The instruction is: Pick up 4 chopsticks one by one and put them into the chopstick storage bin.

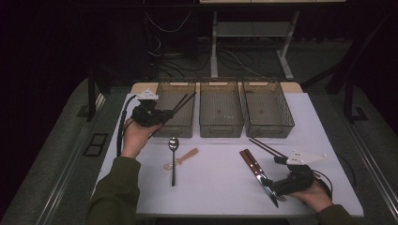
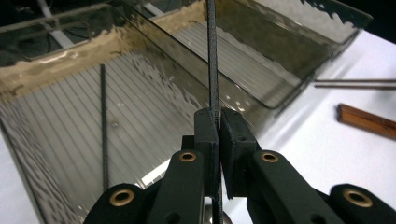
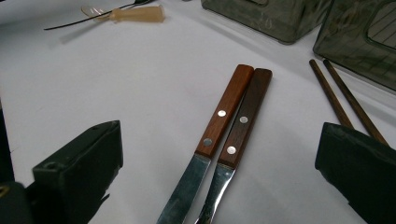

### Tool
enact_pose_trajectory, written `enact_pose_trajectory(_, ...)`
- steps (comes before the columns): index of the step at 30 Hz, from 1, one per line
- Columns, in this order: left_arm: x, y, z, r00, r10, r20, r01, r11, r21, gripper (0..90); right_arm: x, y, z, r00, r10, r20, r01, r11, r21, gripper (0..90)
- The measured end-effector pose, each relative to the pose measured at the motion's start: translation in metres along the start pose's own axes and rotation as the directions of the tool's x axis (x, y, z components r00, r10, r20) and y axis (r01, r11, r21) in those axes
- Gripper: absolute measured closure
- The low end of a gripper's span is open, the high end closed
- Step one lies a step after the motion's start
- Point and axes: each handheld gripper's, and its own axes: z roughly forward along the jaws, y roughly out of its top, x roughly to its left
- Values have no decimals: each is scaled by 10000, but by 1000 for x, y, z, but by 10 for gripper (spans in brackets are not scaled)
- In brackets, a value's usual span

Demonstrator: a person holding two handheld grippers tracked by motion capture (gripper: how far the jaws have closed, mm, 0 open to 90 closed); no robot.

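1. White tabletop (image 1: 216, 183) under dim light, dark floor and cables behind; sorting of cutlery into bins appears to be the work in hand.
2. Left gripper (image 1: 164, 116), raised over the left bin (image 1: 180, 126), clenched on a thin black chopstick (image 2: 213, 70); the stick runs straight up between the pads, seemingly poised for release into the bin.
3. Left bin: smoky translucent plastic with a ribbed floor. A second black chopstick (image 2: 103, 126) already lies flat inside, lengthwise.
4. Steel spoon (image 1: 173, 157) and a pale plastic utensil with a tan handle (image 1: 183, 158) lie just beside each other on the table, below the left bin.
5. Middle bin (image 1: 221, 126) and right bin (image 1: 281, 126): same smoky plastic, standing in a row, probably one per cutlery type.
6. Two knives (image 3: 229, 126), side by side and touching; riveted wooden handles, one reddish, one darker, with steel blades.
7. Brown wooden chopsticks (image 3: 334, 95), a pair, near the right bin.
8. Right gripper (image 1: 271, 185), released, jaws wide apart astride the knives and touching nothing.
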Motion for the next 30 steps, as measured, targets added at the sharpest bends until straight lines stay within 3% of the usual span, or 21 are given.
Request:
enact_pose_trajectory(5,8,9,3,9997,-26,-243,27,10000,34,851,1,0,0,10000,-45,-24,45,10000,-27,10)
enact_pose_trajectory(14,23,25,9,9979,-347,-545,324,9986,-423,851,1,0,0,10000,-45,-17,45,10000,-43,10)
enact_pose_trajectory(19,32,31,19,9951,-402,-906,374,9988,-332,852,1,0,0,10000,-27,-32,27,10000,-43,10)
enact_pose_trajectory(30,48,29,44,9894,-911,-1128,837,9941,-685,852,1,0,-1,9999,85,-98,-86,9999,-64,10)
